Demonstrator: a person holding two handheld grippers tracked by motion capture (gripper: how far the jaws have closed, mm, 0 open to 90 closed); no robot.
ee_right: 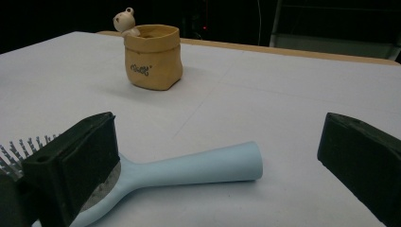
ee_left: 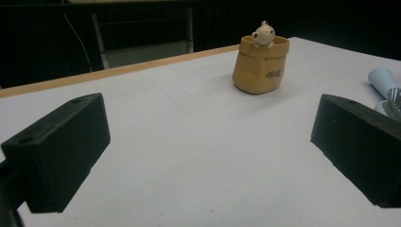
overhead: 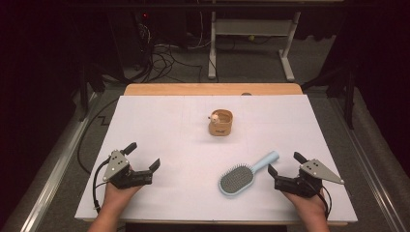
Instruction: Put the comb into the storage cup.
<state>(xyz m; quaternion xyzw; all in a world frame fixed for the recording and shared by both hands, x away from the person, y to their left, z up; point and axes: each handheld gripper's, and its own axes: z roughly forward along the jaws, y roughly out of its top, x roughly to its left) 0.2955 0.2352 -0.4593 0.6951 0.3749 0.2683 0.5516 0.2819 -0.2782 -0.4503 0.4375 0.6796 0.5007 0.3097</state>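
a light blue hairbrush [overhead: 244, 175] lies flat at the near right of the table, just beside the right gripper [overhead: 282, 167]; both it and the left gripper [overhead: 143, 155] stand wide open, empty. rigid, light, likely slippery plastic: the narrow handle looks the best hold.

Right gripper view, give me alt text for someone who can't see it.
A light blue hairbrush lies bristles up on a white table, its handle pointing between the open black jaws of the right gripper. Farther back stands a small tan pot with a bear figure at its rim.
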